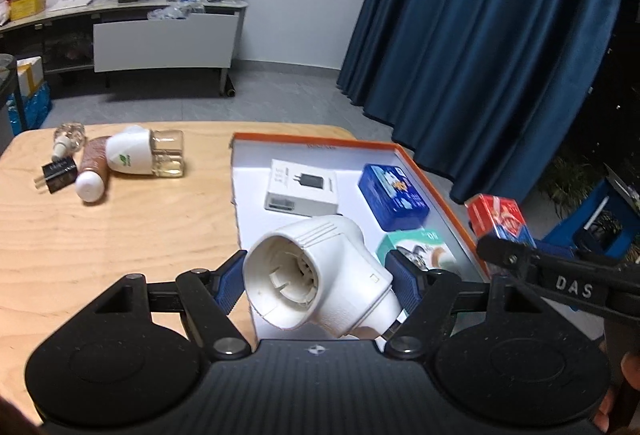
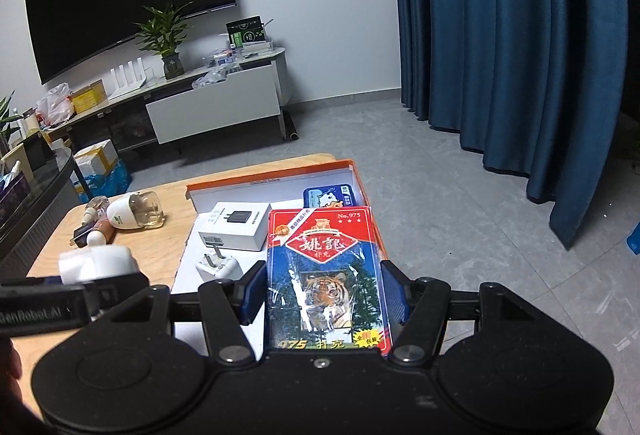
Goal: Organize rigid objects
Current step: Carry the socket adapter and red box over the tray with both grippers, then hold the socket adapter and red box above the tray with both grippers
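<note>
The left gripper (image 1: pixel 316 283) is holding a white plug-in device (image 1: pixel 320 279) low in the centre of the left wrist view, its blue fingers (image 1: pixel 404 285) partly spread and pressing on the device's two sides, over the near end of an orange-rimmed box (image 1: pixel 404 151). The right gripper (image 2: pixel 322 295) is clamping a red and blue card pack (image 2: pixel 326 275) in the lower middle of the right wrist view, its fingers (image 2: pixel 394 295) set at about half their spread against the pack's long edges. That pack is showing "No.975", large Chinese characters on a red banner, a tiger picture and "975" along its bottom edge; in the left wrist view only its red corner (image 1: pixel 498 219) is showing at the right edge, with the letters "DAS" on the black bar below it. The right wrist view is showing part of "GenRobot.AI" on the bar at its left edge. Inside the box are lying a white charger carton (image 1: pixel 302 189) printed with a black adapter, a blue tin (image 1: pixel 394 197) and a pale green packet (image 1: pixel 418 247); the packet is hidden in the right wrist view, which alone is showing a small white plug (image 2: pixel 218 265) on the box floor. At the upper left of the wooden worktop (image 1: pixel 120 235) are lying a clear bottle with a white cap bearing a green leaf mark (image 1: pixel 146 153), a brown tube (image 1: pixel 92 173), a black adapter (image 1: pixel 58 173) and a small glass bottle (image 1: pixel 70 135).
</note>
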`<act>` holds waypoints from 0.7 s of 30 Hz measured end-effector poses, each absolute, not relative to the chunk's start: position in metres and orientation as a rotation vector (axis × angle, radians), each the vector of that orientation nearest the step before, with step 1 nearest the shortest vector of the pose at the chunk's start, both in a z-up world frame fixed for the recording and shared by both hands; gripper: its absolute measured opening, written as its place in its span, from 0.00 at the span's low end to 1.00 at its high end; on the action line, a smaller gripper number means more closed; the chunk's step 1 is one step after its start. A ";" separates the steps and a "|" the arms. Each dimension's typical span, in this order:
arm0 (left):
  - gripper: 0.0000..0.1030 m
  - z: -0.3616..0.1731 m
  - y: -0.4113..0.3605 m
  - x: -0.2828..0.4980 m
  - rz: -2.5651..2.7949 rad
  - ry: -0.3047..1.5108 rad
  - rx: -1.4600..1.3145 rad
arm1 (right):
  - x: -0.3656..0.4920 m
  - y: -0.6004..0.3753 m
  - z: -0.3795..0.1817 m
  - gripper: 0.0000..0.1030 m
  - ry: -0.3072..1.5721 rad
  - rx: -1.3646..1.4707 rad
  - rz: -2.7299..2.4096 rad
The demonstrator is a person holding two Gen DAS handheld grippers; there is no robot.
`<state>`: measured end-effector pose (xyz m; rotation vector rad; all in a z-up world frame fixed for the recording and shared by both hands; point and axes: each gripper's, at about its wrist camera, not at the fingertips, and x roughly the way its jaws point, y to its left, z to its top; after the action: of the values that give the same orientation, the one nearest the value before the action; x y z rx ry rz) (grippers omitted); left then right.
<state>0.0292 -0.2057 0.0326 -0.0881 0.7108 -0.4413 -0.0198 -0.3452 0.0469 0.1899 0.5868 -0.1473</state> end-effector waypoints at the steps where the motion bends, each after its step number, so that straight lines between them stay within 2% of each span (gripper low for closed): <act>1: 0.72 0.032 -0.206 0.029 -0.443 0.711 -0.085 | -0.020 -0.344 0.047 0.70 0.587 0.190 -0.146; 21: 0.72 0.033 -0.209 0.023 -0.454 0.701 -0.092 | -0.016 -0.337 0.054 0.70 0.577 0.177 -0.124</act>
<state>0.0231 -0.2090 0.0335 -0.0923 0.7006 -0.4541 -0.0161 -0.3368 0.0536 0.1772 0.5771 -0.1244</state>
